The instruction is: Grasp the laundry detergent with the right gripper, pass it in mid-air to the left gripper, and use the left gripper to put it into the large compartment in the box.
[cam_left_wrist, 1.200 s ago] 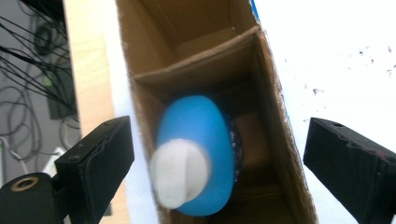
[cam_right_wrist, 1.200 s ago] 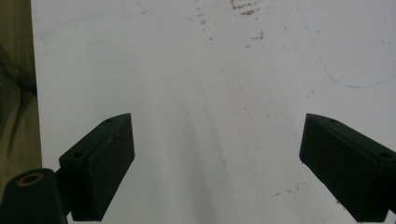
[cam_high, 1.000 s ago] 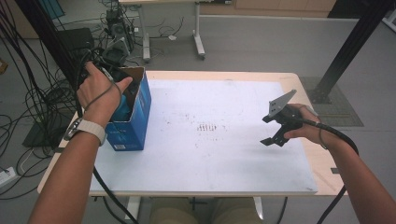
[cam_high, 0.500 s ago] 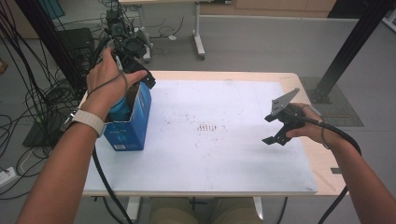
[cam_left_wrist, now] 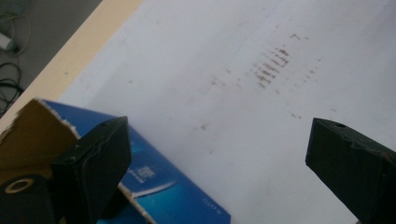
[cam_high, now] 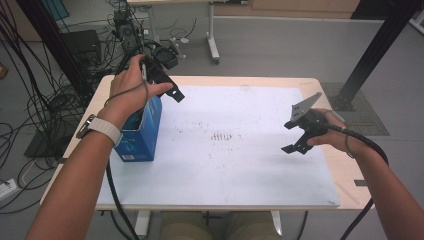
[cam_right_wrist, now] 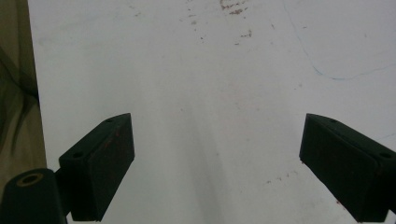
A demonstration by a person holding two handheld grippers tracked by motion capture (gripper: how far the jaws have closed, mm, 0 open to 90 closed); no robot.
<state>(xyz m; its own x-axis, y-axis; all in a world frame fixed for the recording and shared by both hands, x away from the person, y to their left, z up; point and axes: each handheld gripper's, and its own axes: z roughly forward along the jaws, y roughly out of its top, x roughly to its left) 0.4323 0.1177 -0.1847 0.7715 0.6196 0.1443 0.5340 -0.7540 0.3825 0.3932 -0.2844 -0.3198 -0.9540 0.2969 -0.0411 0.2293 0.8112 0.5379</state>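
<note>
Left tongs (cam_high: pixel 167 82) above open blue box (cam_high: pixel 141 131) at worktop (cam_high: pixel 260 81) left edge, jaws wide apart, holding nothing. Right tongs (cam_high: pixel 295 136) wide apart, empty, waiting over white sheet (cam_high: pixel 240 165).

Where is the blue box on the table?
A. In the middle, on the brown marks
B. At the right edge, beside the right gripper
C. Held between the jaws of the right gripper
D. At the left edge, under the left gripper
D: the blue box stands at the table's left edge, with the left gripper above it, jaws open.
</note>
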